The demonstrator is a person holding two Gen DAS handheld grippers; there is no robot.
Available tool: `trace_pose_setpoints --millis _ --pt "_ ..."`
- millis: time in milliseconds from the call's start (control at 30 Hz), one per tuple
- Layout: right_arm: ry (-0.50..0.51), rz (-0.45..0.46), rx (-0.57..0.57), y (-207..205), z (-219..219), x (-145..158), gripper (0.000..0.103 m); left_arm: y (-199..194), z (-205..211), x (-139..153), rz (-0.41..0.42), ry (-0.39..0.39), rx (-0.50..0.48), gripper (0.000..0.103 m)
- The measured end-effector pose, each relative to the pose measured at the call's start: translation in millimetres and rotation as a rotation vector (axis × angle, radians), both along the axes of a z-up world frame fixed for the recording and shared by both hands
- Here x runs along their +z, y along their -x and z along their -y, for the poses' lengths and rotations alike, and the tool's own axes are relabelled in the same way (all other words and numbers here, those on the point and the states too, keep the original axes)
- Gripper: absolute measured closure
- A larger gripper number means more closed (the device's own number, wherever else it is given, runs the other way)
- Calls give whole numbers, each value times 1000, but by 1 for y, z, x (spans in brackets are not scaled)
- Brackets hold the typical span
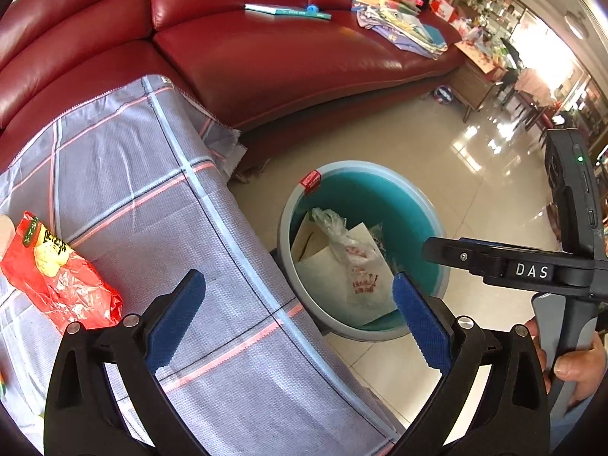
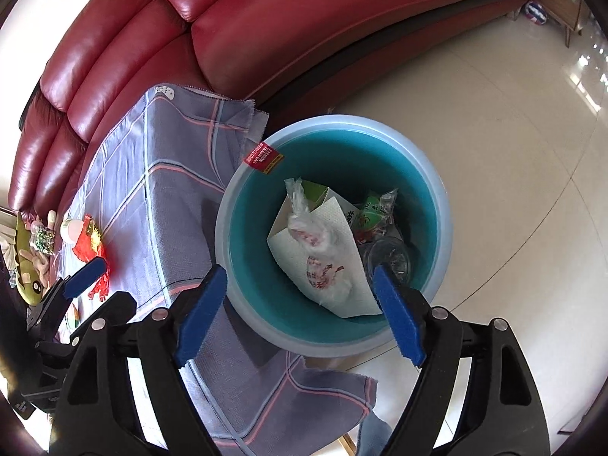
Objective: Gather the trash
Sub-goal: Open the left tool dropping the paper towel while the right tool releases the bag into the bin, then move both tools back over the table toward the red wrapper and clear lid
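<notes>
A teal trash bin [image 1: 414, 205] [image 2: 437, 197] stands on the floor beside a cloth-covered table [image 1: 159, 205] [image 2: 159, 174]. It holds a white paper bag [image 2: 342, 262], a clear plastic bag [image 1: 342, 239] [image 2: 307, 228], a green wrapper [image 2: 370, 212] and a clear cup [image 2: 391, 256]. A crumpled red plastic bag [image 1: 57, 273] [image 2: 89, 243] lies on the table. My left gripper [image 1: 300, 315] is open and empty over the table's edge, the red bag to its left. My right gripper [image 2: 300, 311] is open and empty above the bin's near rim.
A red leather sofa [image 1: 266, 57] [image 2: 304, 26] curves behind the table and bin, with a book [image 1: 287, 10] and a pile of clothes [image 1: 399, 19] on it. A small jar [image 2: 71, 229] and toys [image 2: 30, 262] sit at the table's far end. Tiled floor [image 2: 513, 152] lies right.
</notes>
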State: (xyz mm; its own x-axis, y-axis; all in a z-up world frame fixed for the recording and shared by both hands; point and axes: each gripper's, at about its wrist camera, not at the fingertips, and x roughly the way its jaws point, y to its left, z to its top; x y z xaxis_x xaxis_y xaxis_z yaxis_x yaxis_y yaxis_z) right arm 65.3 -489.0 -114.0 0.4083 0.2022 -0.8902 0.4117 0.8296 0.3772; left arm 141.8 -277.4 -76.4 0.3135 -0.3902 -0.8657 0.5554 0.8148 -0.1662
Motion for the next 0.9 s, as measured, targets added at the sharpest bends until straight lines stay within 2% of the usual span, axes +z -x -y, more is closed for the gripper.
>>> trace_pose_setpoints --millis 67,467,900 --pt "-3 -9 -14 1 1 -1 19 0 -2 -1 -6 2 4 4" --pt "35 -46 -26 10 -12 2 18 8 -18 1 -27 10 15 4" --pt "58 -13 41 13 -73 23 18 23 -81 19 2 48 88 4"
